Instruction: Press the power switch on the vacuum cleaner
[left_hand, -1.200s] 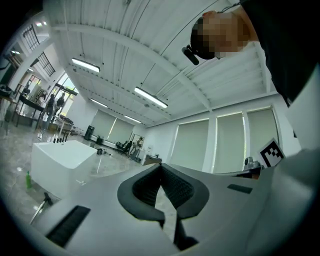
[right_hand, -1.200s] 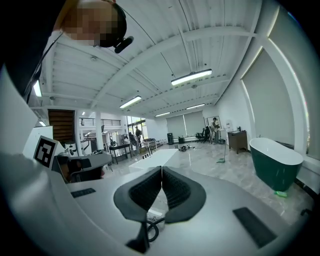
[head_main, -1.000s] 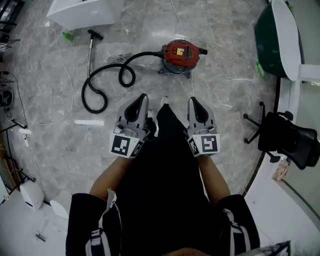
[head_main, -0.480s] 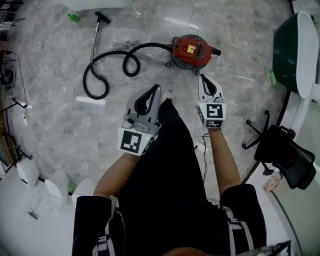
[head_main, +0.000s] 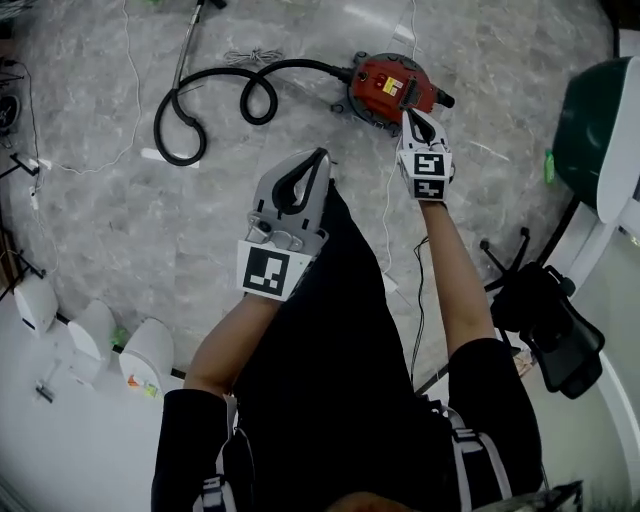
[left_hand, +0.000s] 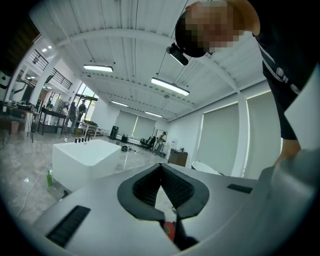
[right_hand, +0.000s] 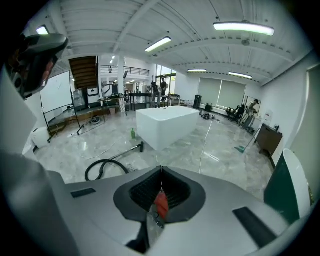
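Observation:
The red vacuum cleaner (head_main: 388, 86) sits on the marble floor at the top of the head view, with a yellow label on top. Its black hose (head_main: 213, 92) curls off to the left. My right gripper (head_main: 414, 113) is shut and stretched forward, its tip over the near right side of the vacuum body; whether it touches I cannot tell. In the right gripper view the red body (right_hand: 161, 202) shows through the gap behind the closed tips (right_hand: 161, 169). My left gripper (head_main: 321, 156) is shut and empty, held back over my leg, short of the vacuum.
A metal wand (head_main: 186, 42) lies at the hose's far end. A green pod seat (head_main: 598, 128) and a black office chair (head_main: 545, 322) stand at the right. White devices (head_main: 95, 335) sit at lower left. A white block (right_hand: 167, 124) stands beyond. Thin cables cross the floor.
I have come closer to the vacuum. My right gripper has reached forward from beside my leg to the vacuum body. The left gripper has stayed back.

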